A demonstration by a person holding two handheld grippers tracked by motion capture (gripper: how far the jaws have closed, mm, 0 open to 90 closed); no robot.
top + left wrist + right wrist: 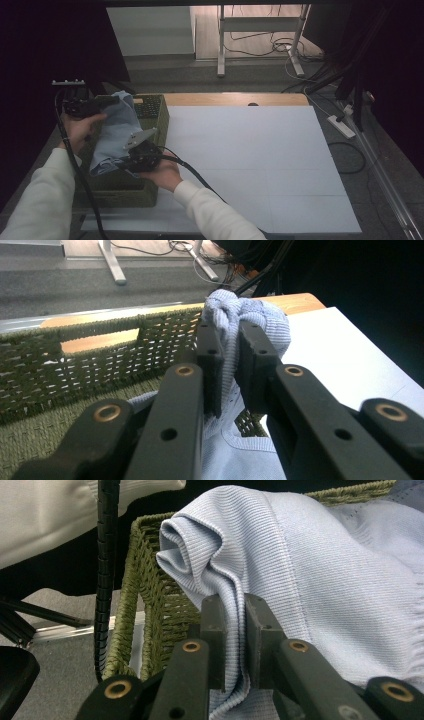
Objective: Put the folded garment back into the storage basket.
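Both grippers' jaws on sweater point(116, 131)

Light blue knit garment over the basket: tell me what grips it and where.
Both grippers hold the light blue knit garment. The left gripper pinches a bunched fold at its far end; the right gripper clamps a fold beside its ribbed hem, above the green woven basket.

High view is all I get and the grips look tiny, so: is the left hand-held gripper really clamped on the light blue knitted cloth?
Observer: Yes. The left hand-held gripper pinches a bunched fold of the light blue knitted cloth between both pads.
Operator: And the right?
Observer: The right hand-held gripper is shut on a ribbed hem fold.
Operator: What's behind it?
Observer: The green woven basket rim.
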